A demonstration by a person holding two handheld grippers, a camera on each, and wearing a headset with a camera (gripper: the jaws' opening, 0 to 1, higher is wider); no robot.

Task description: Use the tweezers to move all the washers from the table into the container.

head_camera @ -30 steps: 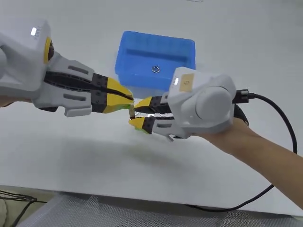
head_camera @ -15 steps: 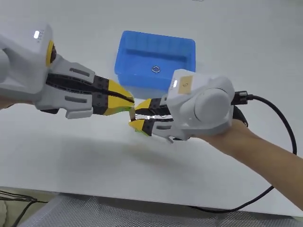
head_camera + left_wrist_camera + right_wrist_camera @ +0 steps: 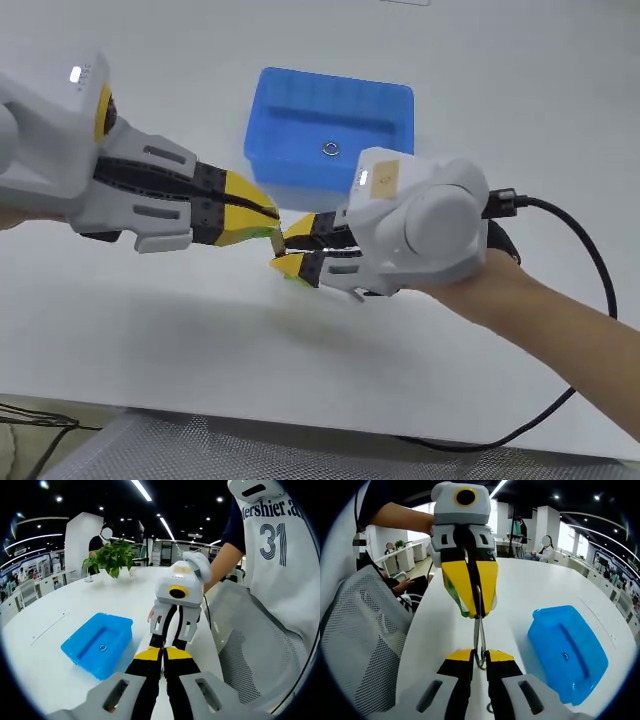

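**Operator:** What do my two grippers have hold of?

**Spotter:** One pair of tweezers point(image 3: 479, 630), and you hold it from both ends. In the head view your left gripper point(image 3: 275, 218) reaches in from 9 o'clock, with its jaws pressed together on the slim end. Your right gripper point(image 3: 281, 249) comes in from 3 o'clock, with its jaws pinched onto the rounded end. The two sets of yellow tips almost touch above the white table point(image 3: 200, 330).

**Operator:** And the washers?

**Spotter:** I count one washer point(image 3: 330, 150). It lies flat on the floor of the single blue container point(image 3: 300, 100), which sits on the table at 12 o'clock from your jaw tips, just beyond them.
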